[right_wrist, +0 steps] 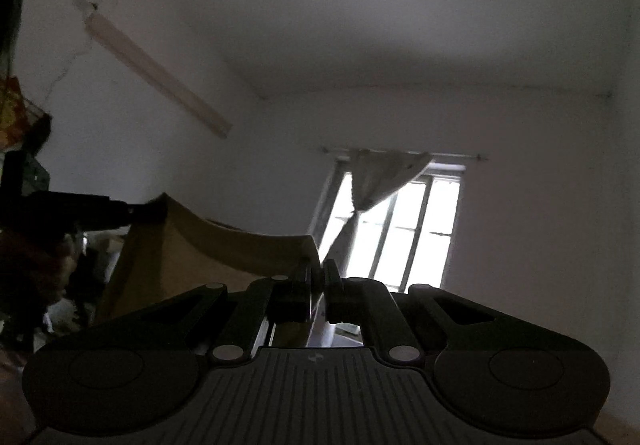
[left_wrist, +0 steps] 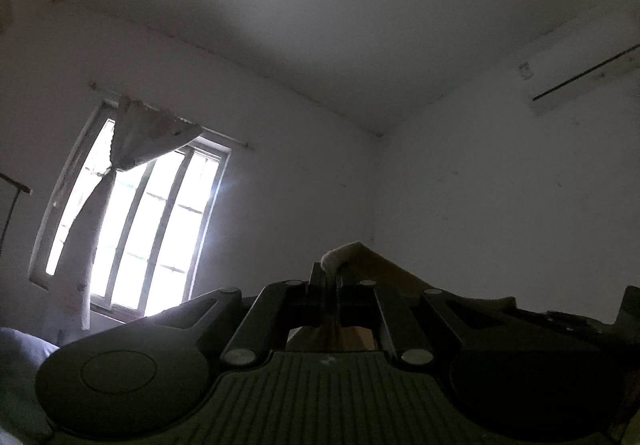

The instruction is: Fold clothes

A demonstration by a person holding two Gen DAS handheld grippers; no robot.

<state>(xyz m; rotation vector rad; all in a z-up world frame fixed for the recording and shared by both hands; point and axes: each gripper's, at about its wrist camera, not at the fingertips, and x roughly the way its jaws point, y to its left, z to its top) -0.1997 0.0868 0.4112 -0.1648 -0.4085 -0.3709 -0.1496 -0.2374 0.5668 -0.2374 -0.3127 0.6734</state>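
You had left gripper [left_wrist: 329,277] and right gripper [right_wrist: 318,277] each clamped on tan garment [right_wrist: 208,249] | risk: thin edge bite slipping out.

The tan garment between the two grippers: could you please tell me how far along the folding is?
Done: the tan garment is gripped and raised, with ceiling and window behind it. In hand: the left gripper and the right gripper each have their jaws shut on its top edge, which sags between them. Left: no fold is visible yet; the garment's lower part is hidden.
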